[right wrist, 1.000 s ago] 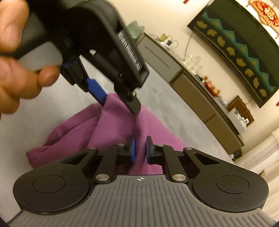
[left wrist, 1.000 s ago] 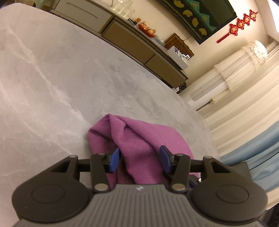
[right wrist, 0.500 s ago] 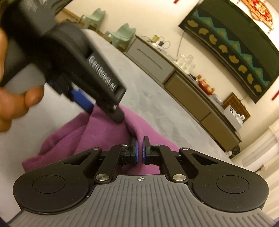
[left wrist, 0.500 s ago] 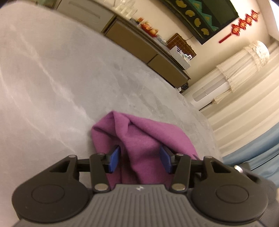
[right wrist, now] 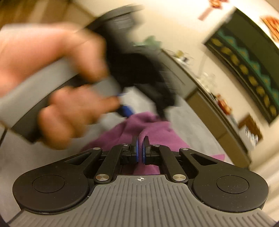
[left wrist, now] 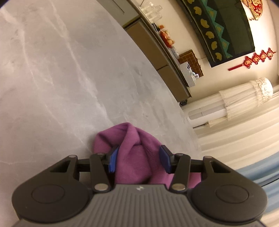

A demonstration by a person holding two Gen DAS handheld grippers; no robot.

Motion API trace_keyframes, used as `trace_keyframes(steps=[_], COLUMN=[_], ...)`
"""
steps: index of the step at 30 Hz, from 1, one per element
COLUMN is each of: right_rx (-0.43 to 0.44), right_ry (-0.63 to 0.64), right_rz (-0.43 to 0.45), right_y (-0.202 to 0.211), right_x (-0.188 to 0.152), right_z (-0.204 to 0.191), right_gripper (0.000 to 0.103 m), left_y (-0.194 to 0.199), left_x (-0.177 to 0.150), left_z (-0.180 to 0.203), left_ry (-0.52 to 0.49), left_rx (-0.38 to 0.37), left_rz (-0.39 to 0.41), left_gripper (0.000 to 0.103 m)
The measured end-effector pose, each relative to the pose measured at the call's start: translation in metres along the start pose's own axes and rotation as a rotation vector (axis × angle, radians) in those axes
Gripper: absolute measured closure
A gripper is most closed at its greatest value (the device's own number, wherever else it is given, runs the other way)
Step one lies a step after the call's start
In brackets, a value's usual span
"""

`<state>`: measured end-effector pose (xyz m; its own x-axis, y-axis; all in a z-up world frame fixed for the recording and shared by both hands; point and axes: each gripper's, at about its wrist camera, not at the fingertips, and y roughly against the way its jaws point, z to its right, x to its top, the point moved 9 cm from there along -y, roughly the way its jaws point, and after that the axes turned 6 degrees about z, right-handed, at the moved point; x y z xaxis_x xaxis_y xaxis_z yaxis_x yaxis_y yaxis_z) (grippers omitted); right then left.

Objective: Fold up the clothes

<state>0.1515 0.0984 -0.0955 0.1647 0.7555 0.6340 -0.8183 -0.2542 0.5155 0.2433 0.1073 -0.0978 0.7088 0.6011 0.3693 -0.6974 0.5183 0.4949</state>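
folding has hardly begun, i think. the grey stone tabletop (left wrist: 61, 78) is bare on its left side. the purple garment (left wrist: 132, 136) sits in a soft, bunched heap by the near edge of the tabletop, not far from its right edge. it is not flat and i see no neat fold in it. so it looks like it must be spread out first, then folded over, then smoothed. all of that is left to do.

the left gripper (left wrist: 139, 152) is right over the heap, pointing down at it. its jaws have just been opening and stand about half wide. a hump of the garment sits between the two blue pads. the left pad seems to touch the garment, but i do not think the pads are squeezing it. in the right wrist view a person's hand (right wrist: 69, 108) holds this gripper, but that part is very blurry.

the right gripper (right wrist: 140, 139) is just to the right of it, over the same heap. its pads are almost together. a thin fold looks pinched between them, as far as i can see.

no basket or box is on the tabletop, so the garment is not in anything. past the far edge stands a long sideboard (left wrist: 148, 43). on it, from left to right, are some clear glasses (left wrist: 153, 10), a red dish (left wrist: 164, 34) with what may be fruit, and a brown box (left wrist: 191, 59). i cannot tell what is in the box.
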Motion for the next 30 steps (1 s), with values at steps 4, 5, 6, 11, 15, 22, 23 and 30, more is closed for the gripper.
trace_keyframes(steps=[4,5,6,11,15,22,23,30], right_rx=[0.015,0.035,0.056,-0.027,-0.104,0.107,0.135,0.22], right_ry=[-0.017,-0.024,-0.032,-0.372,-0.712,-1.054,-1.092,-1.183], right_rz=[0.057,0.075,0.092,0.126,-0.024,-0.002,-0.012,0.027], right_y=[0.015,0.027,0.039,0.102,0.103,0.103,0.099,0.091], right_x=[-0.009,-0.011,-0.014,-0.066,-0.156,-0.185,-0.186,-0.177], right_z=[0.004,0.006,0.008,0.087,0.137,0.145,0.145,0.144], right_gripper=[0.081,0.075,0.056,0.026,0.03,0.033,0.033,0.034], left_y=[0.007,0.01,0.013,0.03,0.052,0.063,0.061,0.085], left_x=[0.001,0.002,0.002,-0.005,-0.037,-0.107,-0.116,-0.107], left_z=[0.003,0.004,0.006,0.027,0.052,0.067,0.066,0.081], left_ry=[-0.071,-0.098,-0.131,-0.265,-0.431,-0.576,-0.604,-0.785], left_rx=[0.022,0.036,0.057,0.134,0.238,0.225,0.229,0.224], left_rz=[-0.008,-0.005,0.0,0.046,0.065,0.023,0.017,0.125], left_gripper=[0.054,0.054,0.054,0.054,0.055,0.049,0.044,0.097])
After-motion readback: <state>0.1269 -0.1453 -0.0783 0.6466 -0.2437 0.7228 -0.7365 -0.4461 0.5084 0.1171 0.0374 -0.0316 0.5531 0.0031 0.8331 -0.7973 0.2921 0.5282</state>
